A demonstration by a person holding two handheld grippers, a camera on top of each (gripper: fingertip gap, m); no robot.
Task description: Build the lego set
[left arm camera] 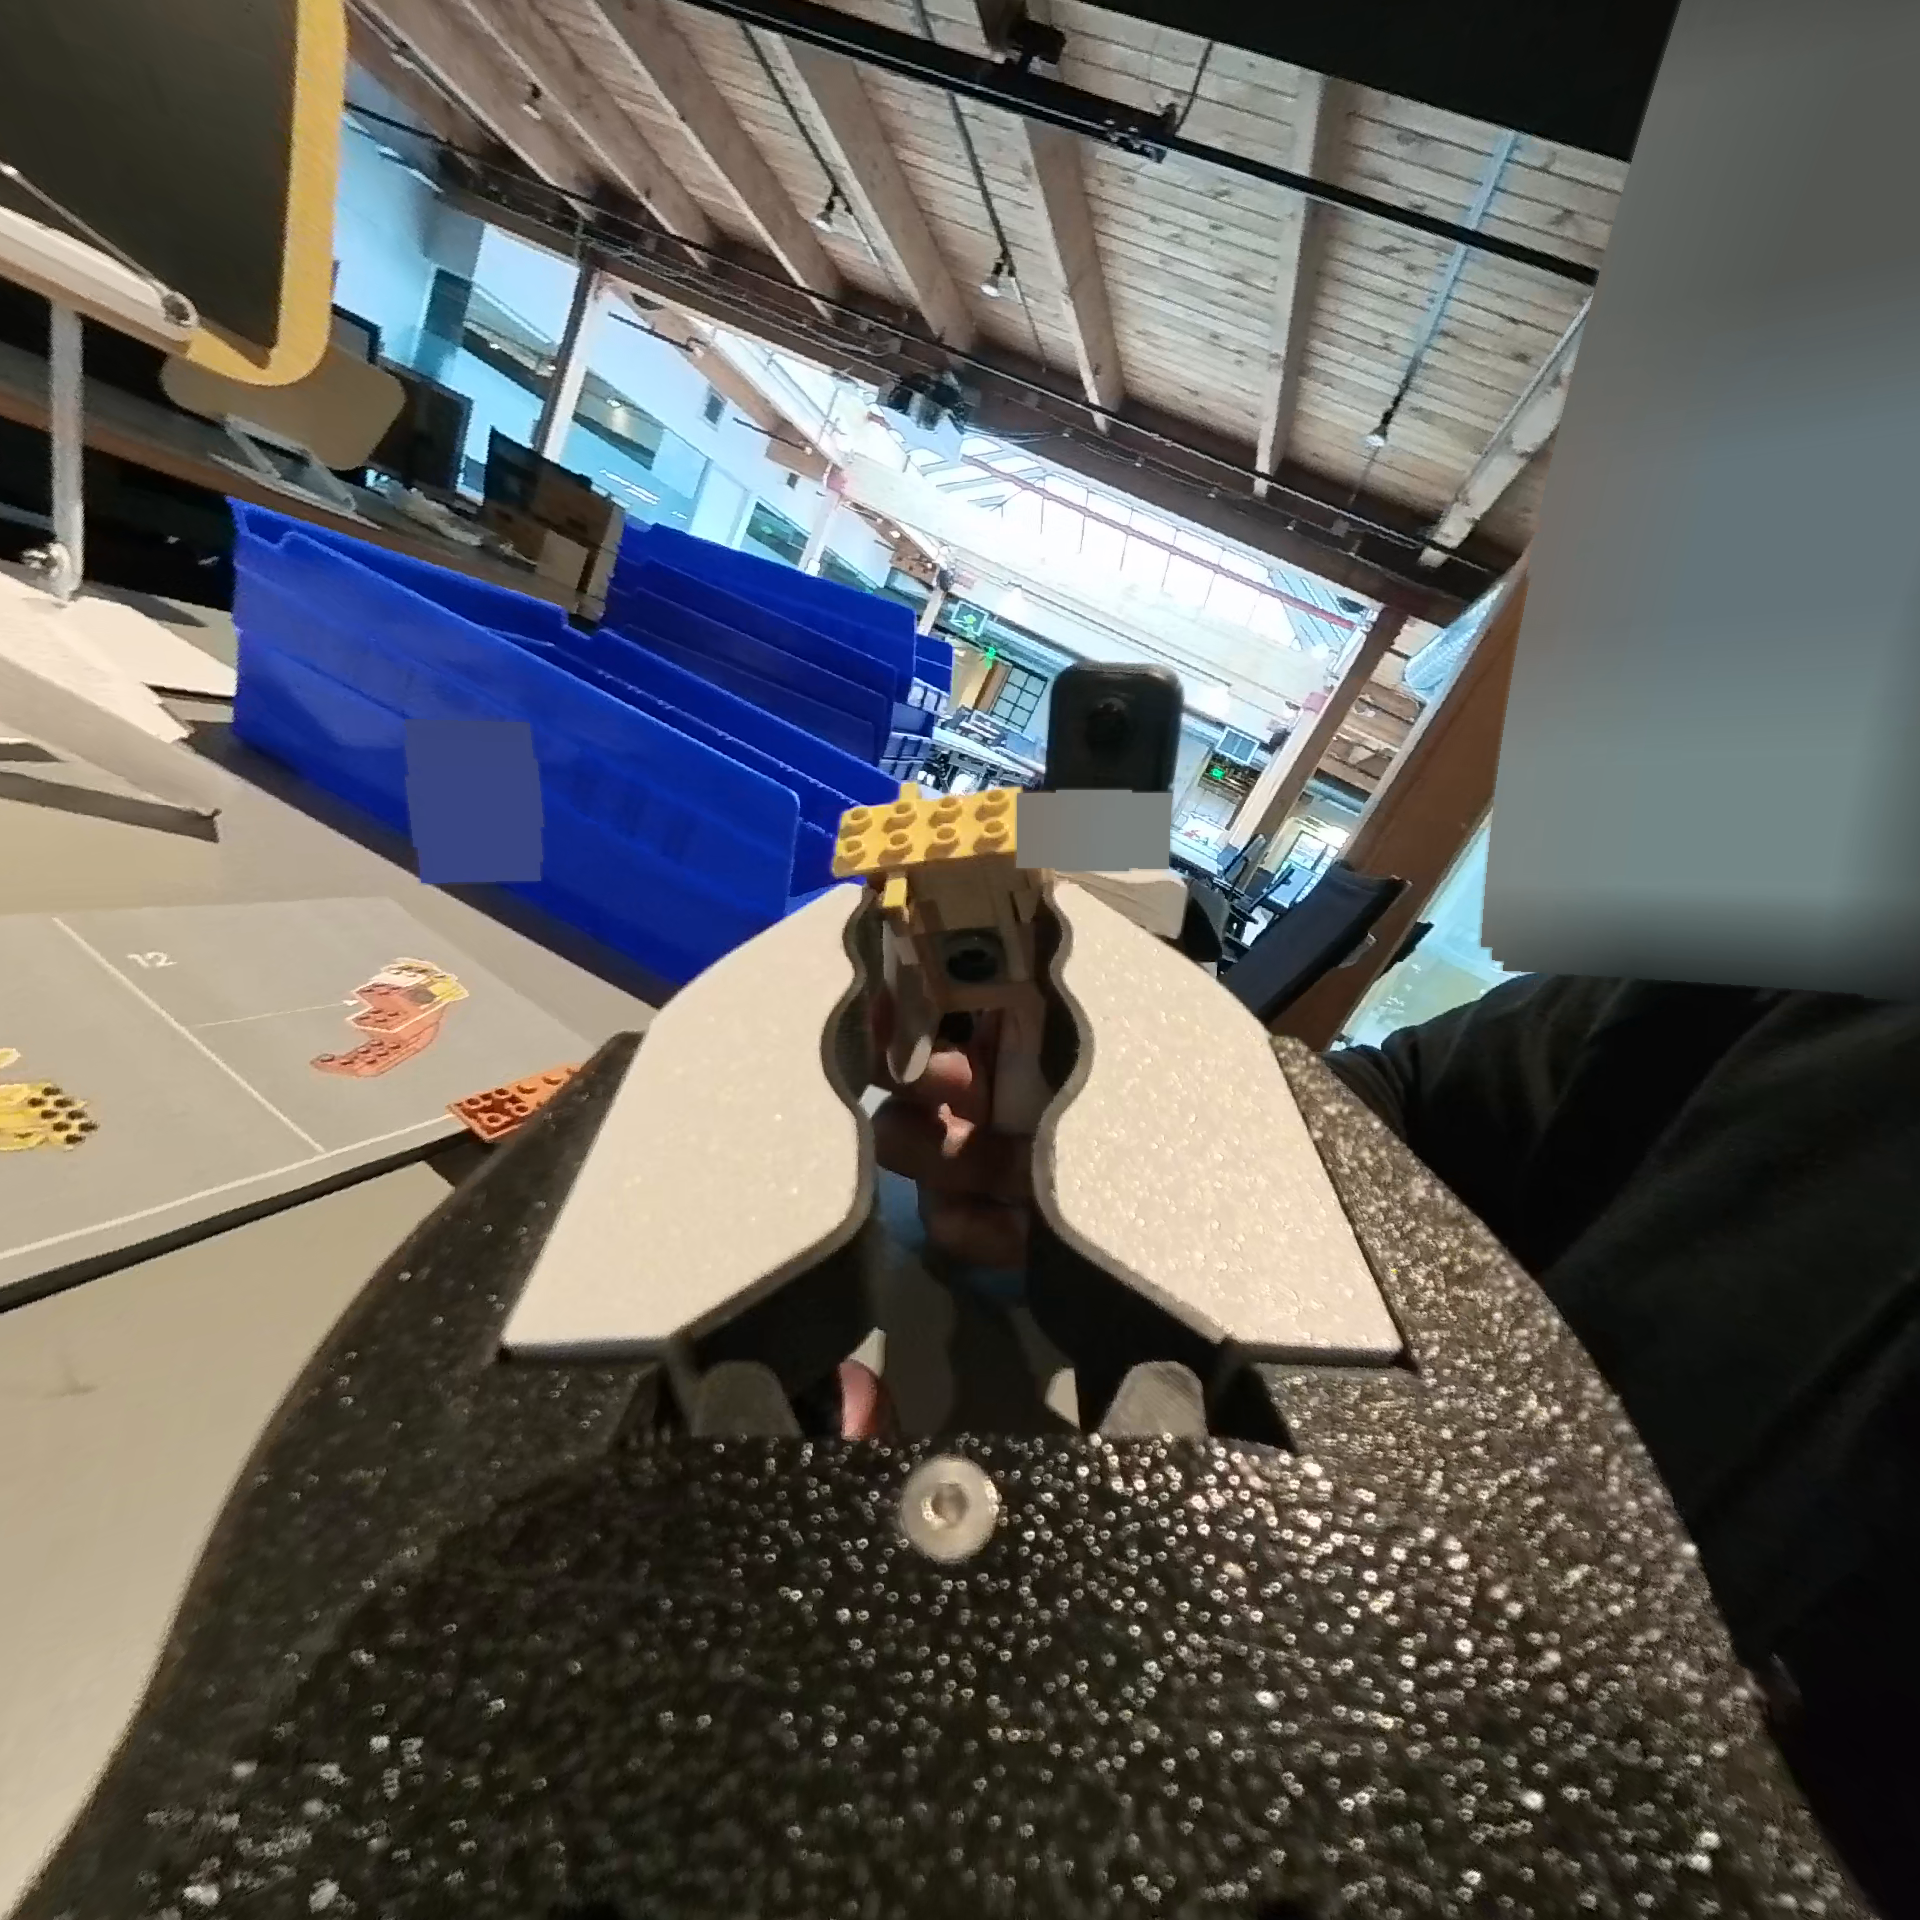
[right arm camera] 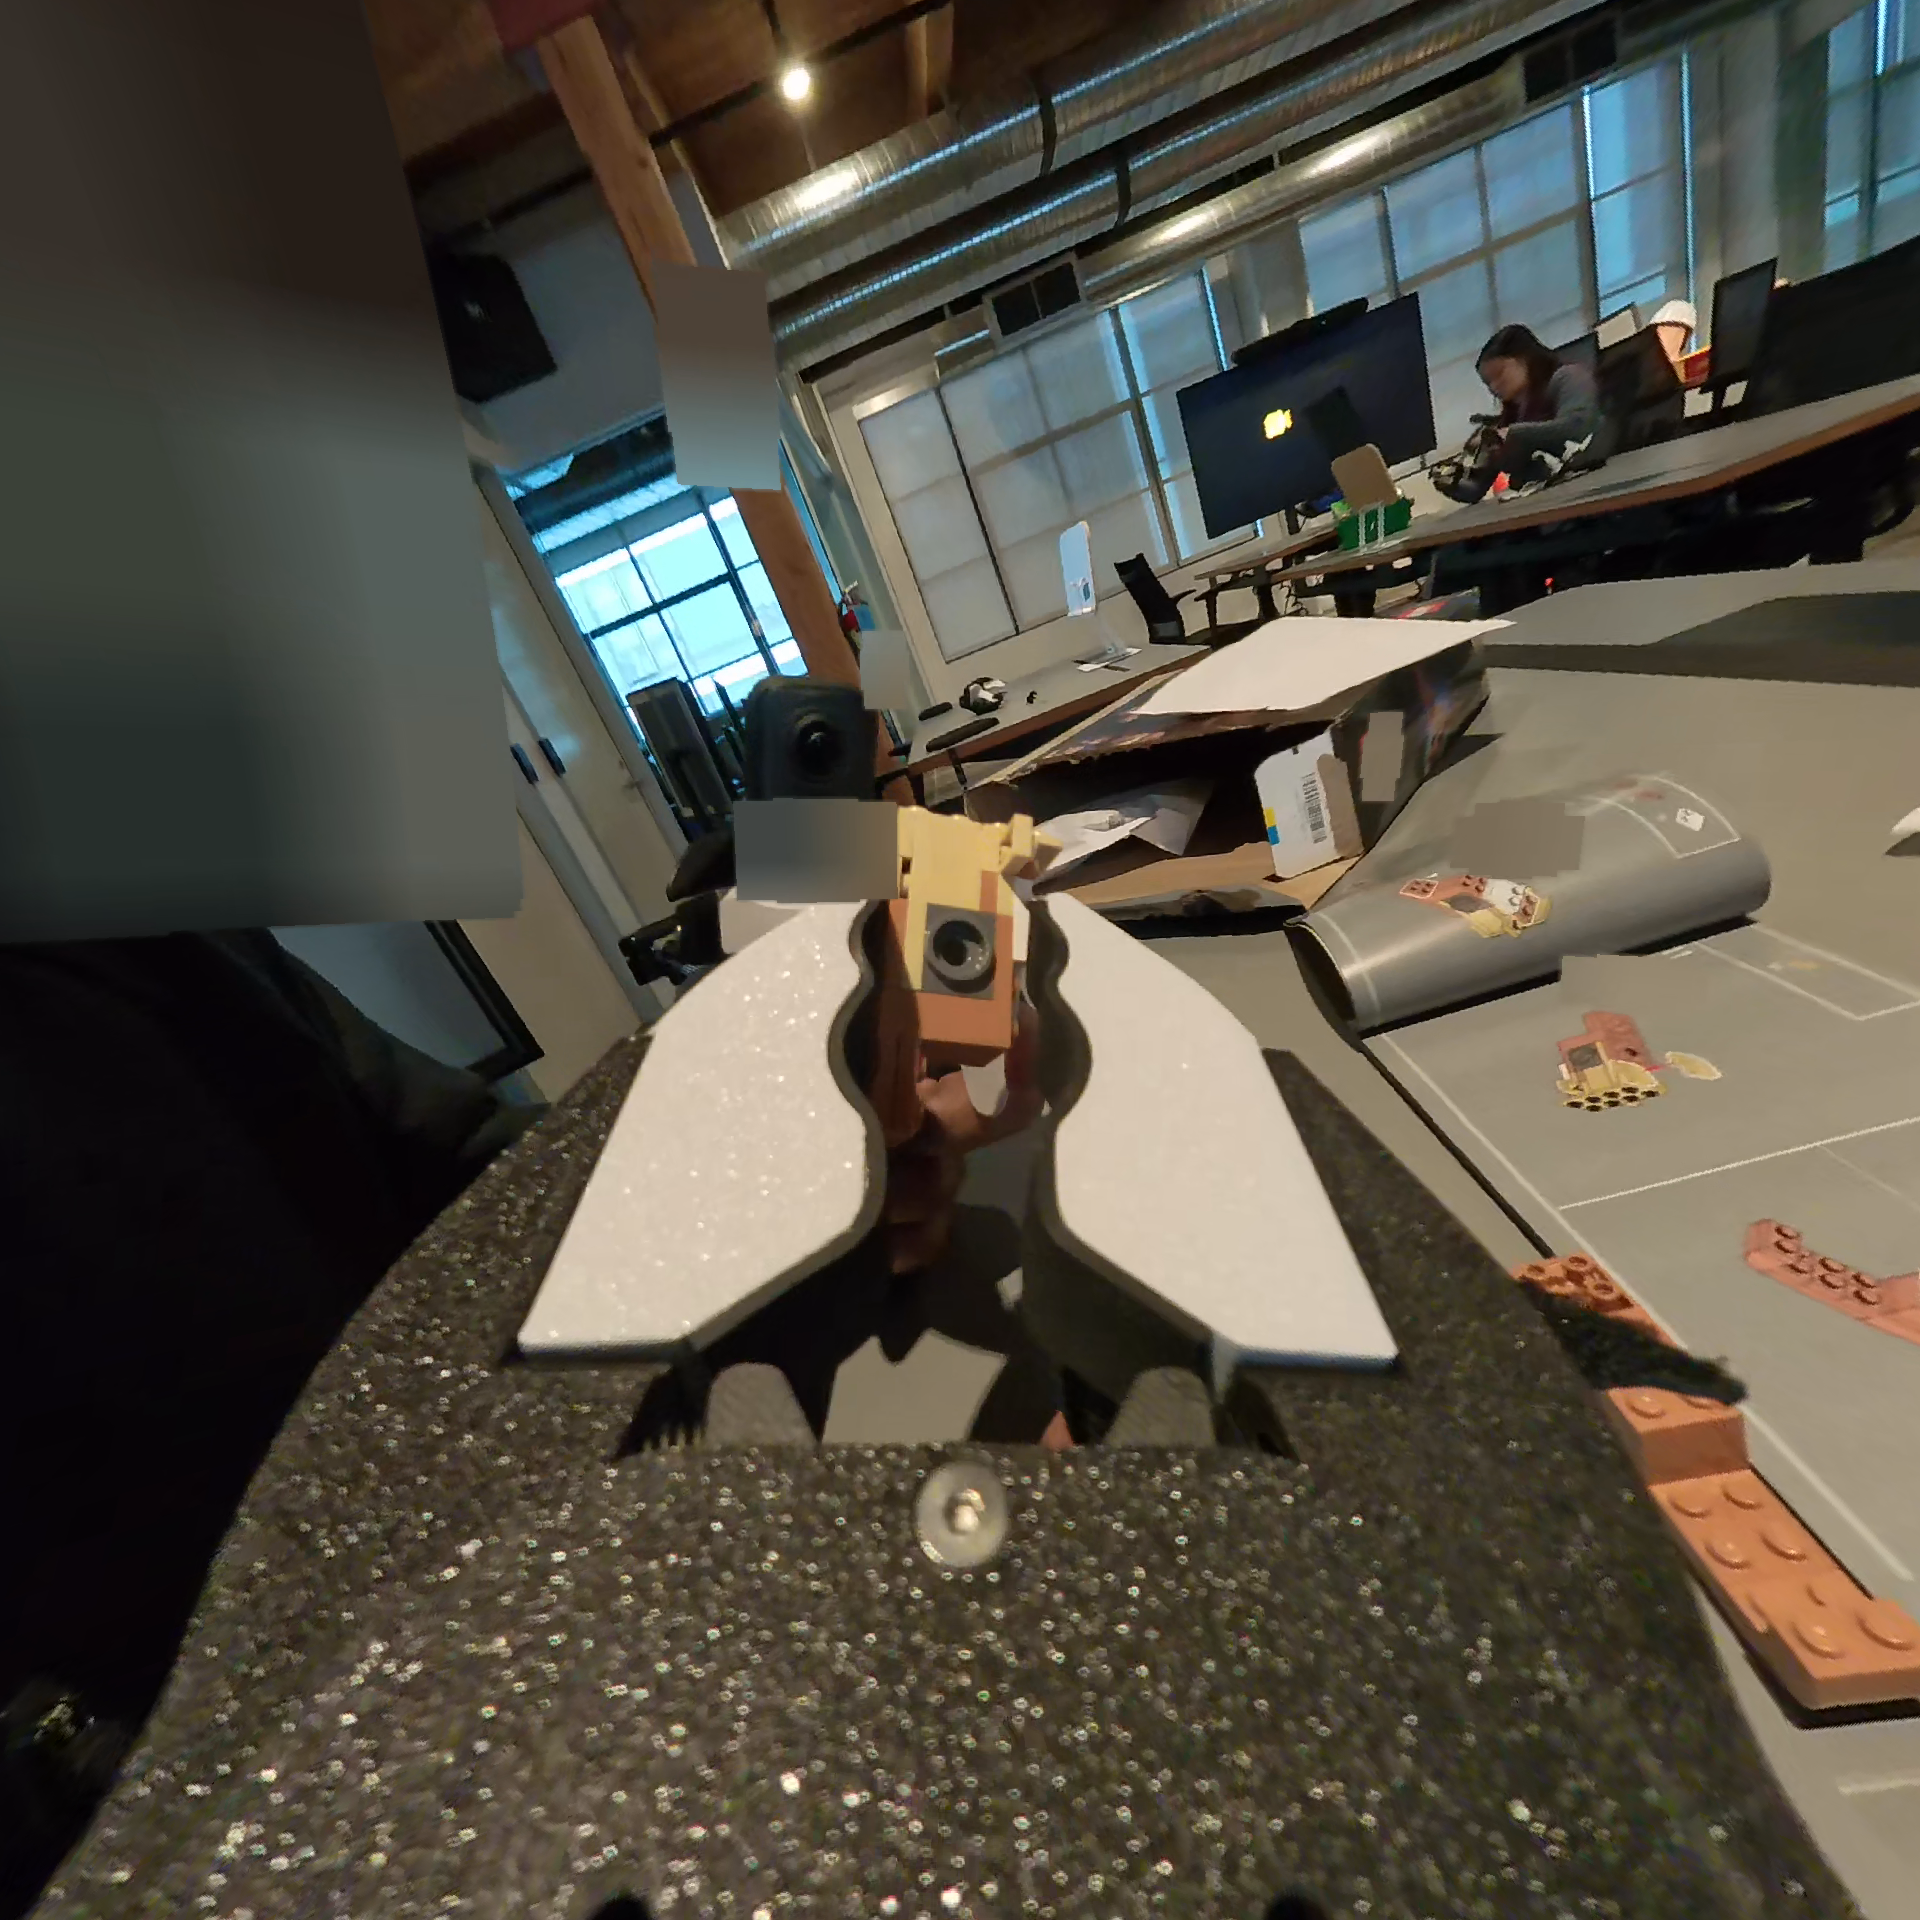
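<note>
The left gripper [left arm camera: 961,935] is closed on a small lego assembly [left arm camera: 951,914] of tan bricks, raised clear above the desk [left arm camera: 312,862]. A yellow studded plate [left arm camera: 930,831] caps the assembly, and a dark round-holed piece faces the left wrist view. In the right wrist view the right gripper [right arm camera: 956,966] is likewise clamped on the same lego assembly [right arm camera: 961,935], which there shows tan upper bricks, a brown lower brick [right arm camera: 961,1023] and a grey holed piece. Both grippers meet at the assembly, and each view shows the other gripper's camera just behind it.

On the desk, an open instruction booklet [left arm camera: 208,1039] lies flat, with a small brown plate [left arm camera: 509,1107] at its near edge. Blue bins [left arm camera: 582,748] stand behind the booklet. In the right wrist view, brown plates [right arm camera: 1745,1507] lie near the gripper, and an open cardboard box [right arm camera: 1247,769] rests farther back on the desk.
</note>
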